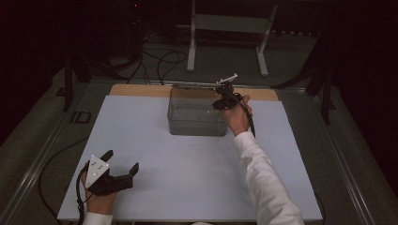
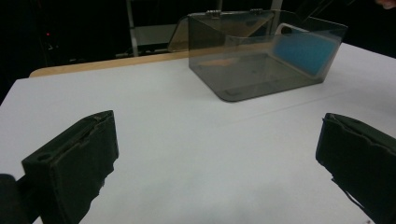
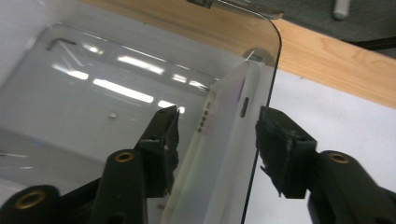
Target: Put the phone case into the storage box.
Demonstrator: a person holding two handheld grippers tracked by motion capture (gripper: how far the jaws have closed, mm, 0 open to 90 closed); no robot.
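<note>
Releasing, I judge, the phone [image 3: 224, 140] | it stands on edge against the smoky clear box's [image 1: 197, 123] right wall, at 12 o'clock on the table | right gripper [image 3: 217, 135] straddles it, pads off | left gripper [image 1: 121, 165] rests open at 7 o'clock, clear of the work.

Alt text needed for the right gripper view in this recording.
The right gripper, jaws open, straddles a flat white phone-like slab standing on edge against the wall of a clear smoky plastic box, with neither pad pressing on it. Beyond the box lie the white table surface and a light wooden edge strip.
</note>
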